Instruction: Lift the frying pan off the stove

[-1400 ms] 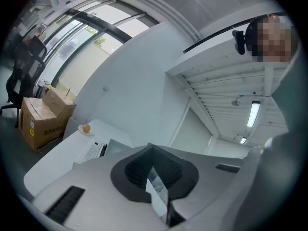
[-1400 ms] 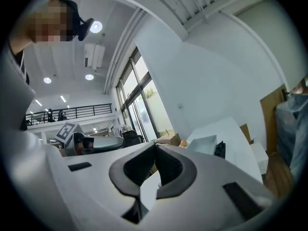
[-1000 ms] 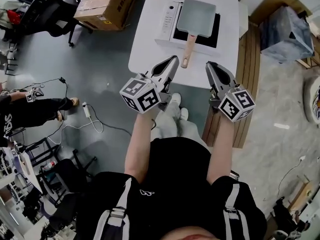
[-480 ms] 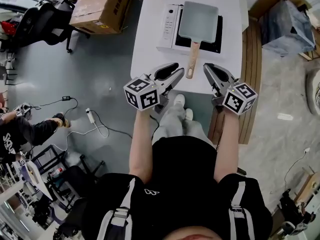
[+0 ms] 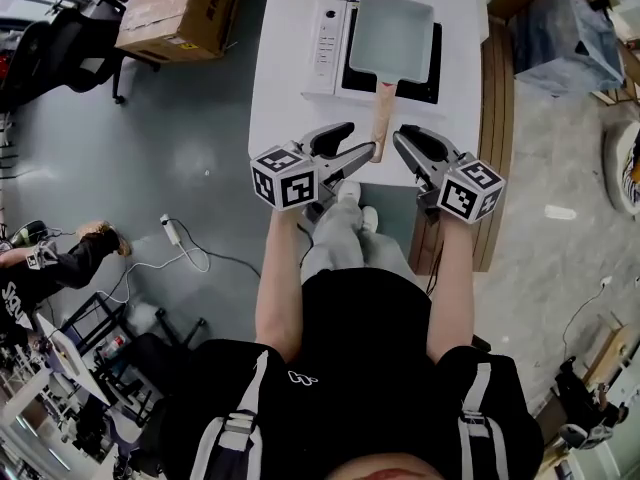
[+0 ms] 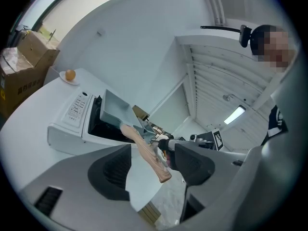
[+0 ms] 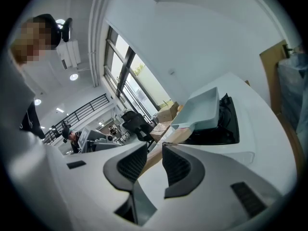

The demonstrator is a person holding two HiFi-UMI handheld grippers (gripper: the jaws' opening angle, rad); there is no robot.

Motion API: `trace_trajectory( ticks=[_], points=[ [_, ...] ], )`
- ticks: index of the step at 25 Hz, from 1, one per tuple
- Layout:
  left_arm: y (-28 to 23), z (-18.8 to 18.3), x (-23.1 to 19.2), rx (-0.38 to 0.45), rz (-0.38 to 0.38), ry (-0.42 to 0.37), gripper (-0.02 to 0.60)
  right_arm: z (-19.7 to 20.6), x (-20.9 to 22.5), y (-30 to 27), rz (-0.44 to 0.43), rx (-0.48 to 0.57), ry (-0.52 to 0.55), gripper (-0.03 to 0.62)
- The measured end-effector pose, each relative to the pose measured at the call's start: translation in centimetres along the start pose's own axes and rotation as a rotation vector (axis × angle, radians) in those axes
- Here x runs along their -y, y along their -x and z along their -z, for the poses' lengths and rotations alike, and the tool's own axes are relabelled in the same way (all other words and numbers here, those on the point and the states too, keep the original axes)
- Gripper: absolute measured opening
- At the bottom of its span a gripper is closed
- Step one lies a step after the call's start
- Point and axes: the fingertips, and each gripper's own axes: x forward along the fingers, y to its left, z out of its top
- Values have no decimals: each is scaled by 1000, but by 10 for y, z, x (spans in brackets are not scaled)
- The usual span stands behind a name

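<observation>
The pan (image 5: 391, 36) sits flat on the black top of the white stove (image 5: 326, 38), at the far end of the white worktop (image 5: 290, 108), with its wooden handle (image 5: 381, 118) sticking out toward the near edge. The left gripper (image 5: 360, 140) is right at the handle's tip. Its fingers (image 6: 113, 170) are wide apart and opening, and the handle end sits between them without being squeezed. The right gripper (image 5: 402, 140) is just right of the handle. Its fingers (image 7: 180, 170) are partly apart and opening too, with nothing clamped and the handle only showing beyond the gap. There's an orange (image 6: 70, 74) past the stove and a cardboard box (image 5: 180, 13) on the floor far left.
</observation>
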Motion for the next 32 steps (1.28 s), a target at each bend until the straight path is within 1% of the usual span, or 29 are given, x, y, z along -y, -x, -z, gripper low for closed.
trace_trajectory(
  ticks=[1, 3, 4, 7, 9, 13, 16, 19, 21, 24, 28, 30, 32],
  points=[
    [-2, 2, -2, -9, 9, 7, 296, 2, 3, -2, 2, -3, -15, 105],
    [-7, 7, -4, -36, 23, 17, 296, 7, 9, -5, -8, -12, -56, 186],
    [-9, 11, -4, -54, 31, 22, 296, 10, 12, -7, -16, -16, -80, 199],
    [-18, 23, -3, -109, 72, 40, 296, 16, 16, -15, -57, -24, -156, 199],
    [-23, 29, -2, -126, 103, 58, 296, 17, 14, -21, -99, -28, -201, 199],
    [-27, 31, 0, -123, 157, 107, 295, 18, 13, -35, -144, -38, -248, 199],
    [-30, 31, 3, -131, 188, 111, 279, 20, 12, -43, -175, -56, -274, 199],
    [-33, 33, 4, -155, 200, 101, 273, 20, 9, -48, -211, -56, -302, 202],
    [-34, 33, 5, -158, 204, 106, 244, 20, 8, -51, -227, -60, -314, 202],
    [-36, 30, 6, -131, 212, 149, 210, 18, 9, -53, -243, -52, -334, 202],
    [-37, 32, 5, -109, 215, 209, 185, 17, 11, -53, -259, -22, -366, 183],
    [-38, 32, 7, -108, 211, 211, 176, 16, 11, -51, -263, -5, -371, 181],
    [-38, 32, 8, -107, 205, 194, 176, 15, 11, -51, -264, 7, -368, 181]
  ],
)
